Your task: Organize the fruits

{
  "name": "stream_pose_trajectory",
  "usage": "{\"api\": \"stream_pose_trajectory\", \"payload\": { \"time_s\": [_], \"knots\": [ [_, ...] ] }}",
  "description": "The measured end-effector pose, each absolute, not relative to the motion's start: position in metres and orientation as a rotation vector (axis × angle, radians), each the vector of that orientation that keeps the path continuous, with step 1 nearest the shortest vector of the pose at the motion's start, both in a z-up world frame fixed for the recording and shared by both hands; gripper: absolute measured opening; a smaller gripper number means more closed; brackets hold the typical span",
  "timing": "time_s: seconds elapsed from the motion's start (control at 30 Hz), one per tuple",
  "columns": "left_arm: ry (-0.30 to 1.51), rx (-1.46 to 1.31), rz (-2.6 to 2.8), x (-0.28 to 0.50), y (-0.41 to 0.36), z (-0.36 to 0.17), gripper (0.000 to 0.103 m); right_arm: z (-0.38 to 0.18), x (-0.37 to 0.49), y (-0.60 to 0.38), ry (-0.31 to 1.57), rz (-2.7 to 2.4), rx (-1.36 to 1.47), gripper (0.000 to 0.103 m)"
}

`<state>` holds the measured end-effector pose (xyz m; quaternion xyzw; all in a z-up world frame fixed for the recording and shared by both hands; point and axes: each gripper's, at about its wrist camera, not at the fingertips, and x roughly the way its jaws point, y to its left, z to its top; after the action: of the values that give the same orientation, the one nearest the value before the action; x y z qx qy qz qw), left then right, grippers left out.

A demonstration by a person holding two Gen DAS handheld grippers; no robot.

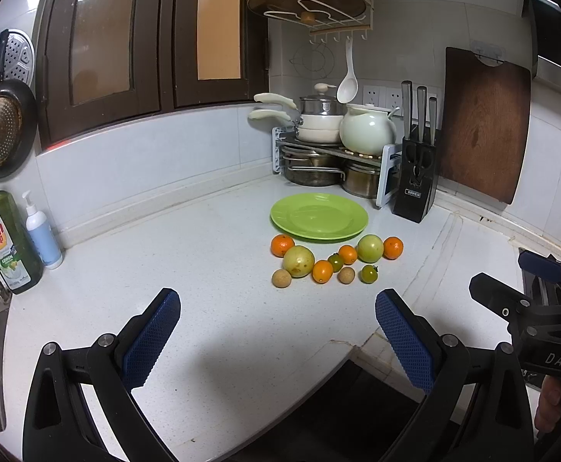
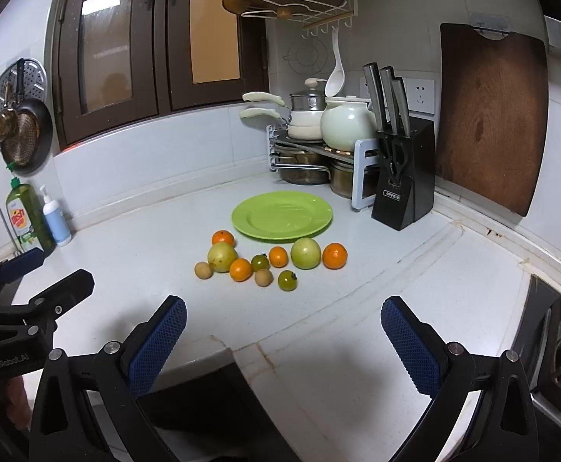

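White speckled counter (image 1: pixel 203 261) fills the corner of a tiled kitchen, and I take the green plate (image 1: pixel 319 217) on it as my landmark; its surface is bare.

Far to the left of the plate, by the wall, stand a green dish soap bottle (image 1: pixel 7 238) and a white pump bottle (image 1: pixel 42 236).

Just in front of the plate lies the loose fruit, all on the counter. From left to right I see an orange (image 1: pixel 282 245) close to the plate's rim, a small brown round fruit (image 1: pixel 281 278), a large yellow-green fruit (image 1: pixel 298 261), a second orange (image 1: pixel 322 271), a small green tomato (image 1: pixel 335 262), another brown round fruit (image 1: pixel 346 275), a small orange (image 1: pixel 348 254), a second green tomato (image 1: pixel 369 273), a large green fruit (image 1: pixel 370 248) and a last orange (image 1: pixel 393 247).

Behind the plate a rack holds pots and a pale teapot (image 1: pixel 367 129). Right of the plate stands a black knife block (image 1: pixel 415 181), and further right a dark wooden cutting board (image 1: pixel 480 127) leans on the wall.

My left gripper (image 1: pixel 276 340) hangs well short of the fruit, fingers spread wide and holding nothing. My right gripper (image 2: pixel 282 340) does likewise, released and empty, above the counter's front edge.
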<state>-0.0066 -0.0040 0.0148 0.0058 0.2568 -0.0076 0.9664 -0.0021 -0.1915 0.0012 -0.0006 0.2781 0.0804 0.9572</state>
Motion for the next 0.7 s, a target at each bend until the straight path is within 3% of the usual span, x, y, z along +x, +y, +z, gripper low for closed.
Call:
{"api": "stream_pose_trajectory", "payload": {
  "time_s": [0.7],
  "knots": [
    [0.525, 0.01, -0.019, -0.0028, 0.0006, 0.014, 0.103, -0.0025, 0.0018, -0.1864, 0.574, 0.167, 0.0, 0.102]
  ]
}}
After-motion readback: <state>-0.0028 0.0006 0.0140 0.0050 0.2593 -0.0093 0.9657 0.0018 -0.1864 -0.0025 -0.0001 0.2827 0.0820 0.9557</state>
